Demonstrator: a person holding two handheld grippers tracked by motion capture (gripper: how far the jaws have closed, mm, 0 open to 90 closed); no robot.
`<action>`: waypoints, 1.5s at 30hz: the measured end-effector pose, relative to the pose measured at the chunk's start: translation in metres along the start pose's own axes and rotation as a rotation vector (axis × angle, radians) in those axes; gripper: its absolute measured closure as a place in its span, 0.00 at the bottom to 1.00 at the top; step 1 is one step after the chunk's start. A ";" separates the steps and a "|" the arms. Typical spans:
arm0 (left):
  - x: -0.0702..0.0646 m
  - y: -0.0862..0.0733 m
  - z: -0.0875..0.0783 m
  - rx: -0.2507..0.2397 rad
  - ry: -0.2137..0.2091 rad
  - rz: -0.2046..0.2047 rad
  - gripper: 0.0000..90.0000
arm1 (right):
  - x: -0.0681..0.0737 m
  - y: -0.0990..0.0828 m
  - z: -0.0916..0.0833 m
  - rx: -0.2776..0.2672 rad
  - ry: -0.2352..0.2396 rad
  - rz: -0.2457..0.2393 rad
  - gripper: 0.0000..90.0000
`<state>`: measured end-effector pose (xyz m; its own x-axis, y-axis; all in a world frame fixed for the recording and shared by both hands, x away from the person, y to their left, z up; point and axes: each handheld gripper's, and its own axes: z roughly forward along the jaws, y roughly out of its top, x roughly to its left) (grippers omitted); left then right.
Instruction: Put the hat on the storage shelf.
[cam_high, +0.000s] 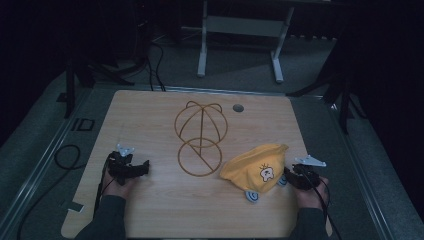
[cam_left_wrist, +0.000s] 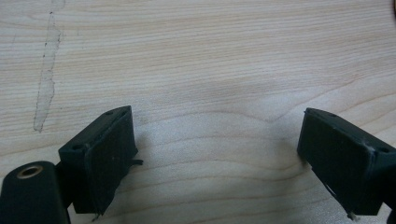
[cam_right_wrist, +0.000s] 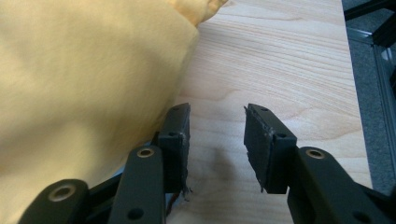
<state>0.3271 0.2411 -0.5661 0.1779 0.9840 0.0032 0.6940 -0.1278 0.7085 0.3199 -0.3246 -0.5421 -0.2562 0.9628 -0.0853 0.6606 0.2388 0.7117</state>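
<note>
Table (cam_high: 150, 200): light wood-grain top with rounded corners; a small grey round grommet (cam_high: 238, 108) sits toward 12 o'clock near the far edge.
Wire hat stand (cam_high: 199, 137): brown wire frame at the table's centre, a domed cage with two small ear-like loops at the far end and a flat ring toward 6 o'clock.
Yellow cap (cam_high: 255, 166): soft yellow fabric hat with a small white cartoon print, lying at about 4 o'clock from the wire frame, just beside its ring; two pale blue round pieces (cam_high: 252, 196) peek out at its near edge.
Left hand-held gripper (cam_high: 131, 167): at 8 o'clock on the table, held by the left hand (cam_high: 118, 187); in the left gripper view its jaws are spread wide over bare wood, gripping nothing (cam_left_wrist: 217, 154).
Right hand-held gripper (cam_high: 291, 175): at 4 o'clock, at the cap's right edge, held by the right hand (cam_high: 309, 195); in the right gripper view its jaws are parted with bare table between them (cam_right_wrist: 217, 144), one jaw lying against the yellow fabric (cam_right_wrist: 79, 93).
Cables (cam_high: 65, 157): black leads trail off the table's left side onto the floor.
</note>
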 end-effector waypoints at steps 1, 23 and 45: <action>0.000 0.000 0.000 0.000 0.000 0.000 0.13 | 0.000 0.001 -0.002 0.004 0.004 -0.007 0.68; 0.000 0.000 0.000 0.000 0.000 0.000 0.13 | 0.006 0.016 -0.044 0.000 0.154 -0.149 0.69; 0.000 0.000 0.000 0.000 0.000 0.000 0.13 | 0.061 0.008 -0.074 0.001 0.362 -0.358 1.00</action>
<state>0.3271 0.2411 -0.5661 0.1781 0.9840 0.0033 0.6940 -0.1280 0.7085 0.2569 -0.2737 -0.4897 -0.6948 0.7152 -0.0763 0.4874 0.5462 0.6813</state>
